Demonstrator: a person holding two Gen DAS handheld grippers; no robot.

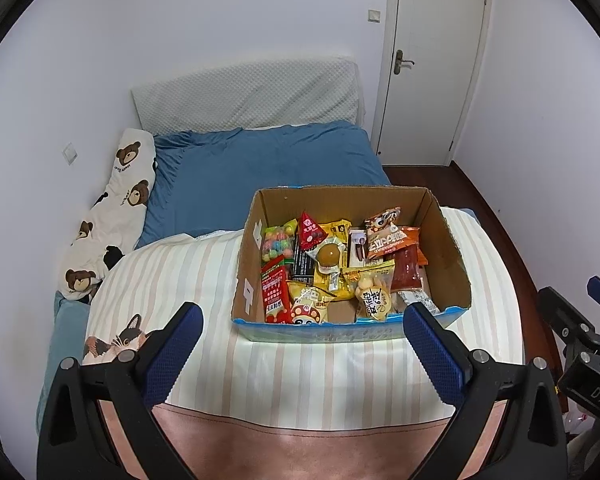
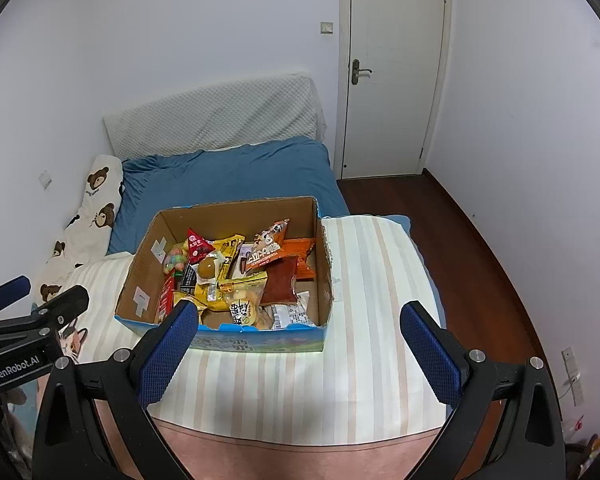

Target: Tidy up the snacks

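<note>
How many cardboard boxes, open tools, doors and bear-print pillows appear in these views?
Cardboard box: 1
Open tools: 2, the left tool and the right tool
Door: 1
Bear-print pillow: 1
Total: 5

Left tongs (image 1: 302,326) and right tongs (image 2: 300,326) side by side, agape, empty.

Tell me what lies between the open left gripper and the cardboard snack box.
Only bare striped quilt lies between the left gripper and the cardboard snack box; the left wrist view shows it.
</note>
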